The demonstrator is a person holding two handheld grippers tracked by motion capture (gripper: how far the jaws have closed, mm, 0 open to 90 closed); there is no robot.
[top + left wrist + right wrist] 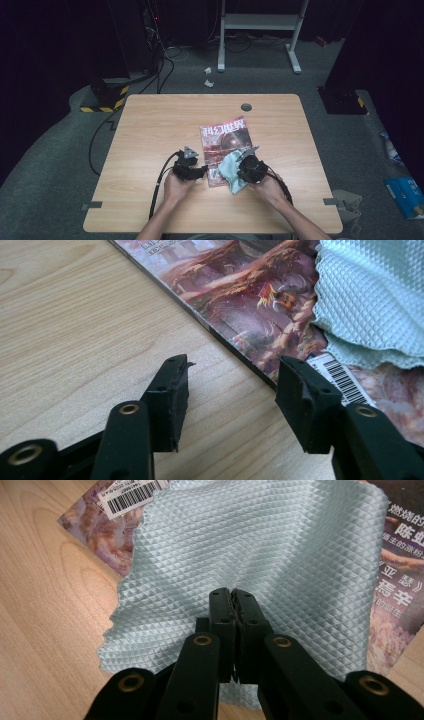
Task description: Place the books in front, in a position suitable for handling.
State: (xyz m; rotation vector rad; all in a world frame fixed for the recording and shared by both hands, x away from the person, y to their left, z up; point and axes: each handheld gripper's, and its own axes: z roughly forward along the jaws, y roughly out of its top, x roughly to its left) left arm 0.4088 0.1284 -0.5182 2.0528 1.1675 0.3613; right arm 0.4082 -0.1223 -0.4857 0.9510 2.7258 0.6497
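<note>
Near the bench's (pixel 150 130) front edge, a magazine (pixel 222 142) lies under a pale blue cloth (pixel 231 170).
Cloth drapes over the magazine's front right corner onto the wood. Right gripper (pixel 234 597) has its fingers pinched tight on the cloth; left gripper (pixel 232 390) has its fingers spread wide and empty, straddling the magazine's front left corner by the barcode (pixel 340 376).

Cloth (pixel 260 550): pale mint-blue, fine raised diamond weave. Magazine (pixel 220 142): reddish-brown illustrated cover, white title characters, white barcode label (pixel 340 377) with black bars. Table (pixel 150 150): light wood grain. Left gripper (pixel 232 400) and right gripper (pixel 233 597): black, brass-coloured rivets.
</note>
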